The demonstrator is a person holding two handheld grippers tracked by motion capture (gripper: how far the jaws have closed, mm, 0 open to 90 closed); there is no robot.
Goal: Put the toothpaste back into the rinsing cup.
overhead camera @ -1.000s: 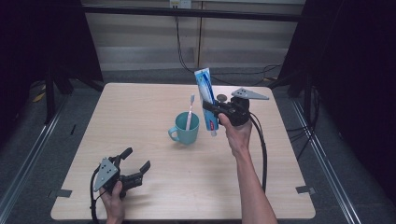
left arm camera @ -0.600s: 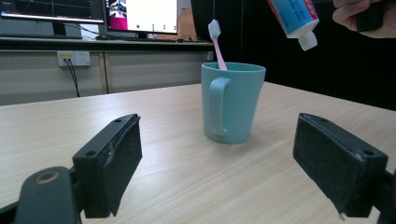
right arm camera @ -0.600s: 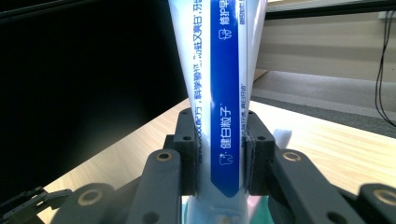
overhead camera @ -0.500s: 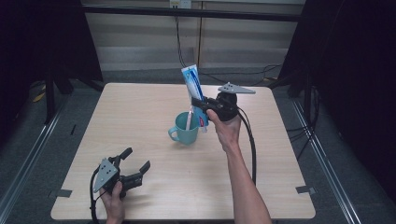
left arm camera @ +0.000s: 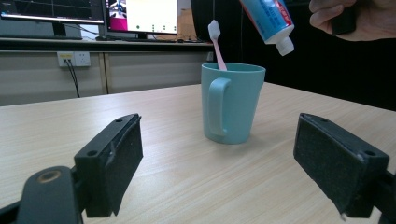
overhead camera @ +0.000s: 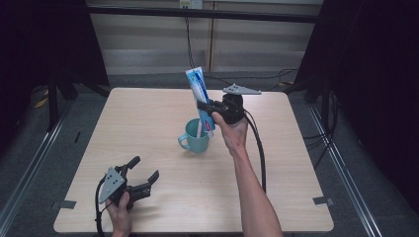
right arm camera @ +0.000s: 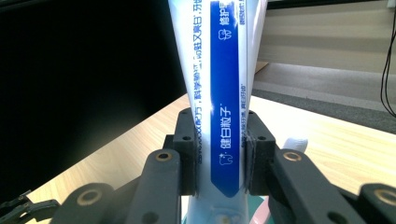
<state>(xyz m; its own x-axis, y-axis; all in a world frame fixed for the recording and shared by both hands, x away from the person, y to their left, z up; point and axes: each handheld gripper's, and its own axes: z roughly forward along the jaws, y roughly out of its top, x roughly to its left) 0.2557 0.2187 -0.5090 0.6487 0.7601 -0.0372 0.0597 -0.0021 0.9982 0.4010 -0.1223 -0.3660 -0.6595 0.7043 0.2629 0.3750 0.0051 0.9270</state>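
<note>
A teal mug stands mid-table with a pink toothbrush upright in it. My right gripper is shut on a blue and white toothpaste tube, held cap-down and tilted right over the mug's rim. In the right gripper view both pads clamp the tube at its lower part, the right gripper just above the mug. My left gripper rests open near the front left of the table, nothing between its pads. From the left gripper I see the mug, toothbrush and tube cap.
The wooden table has bare room all around the mug. A black cable trails from the right gripper along the forearm. Dark frame posts and a rail border the table's sides; tape marks sit near the front corners.
The right hand has carried the toothpaste tube leftward, from beside the mug to over its rim. The left gripper has stayed where it was.
</note>
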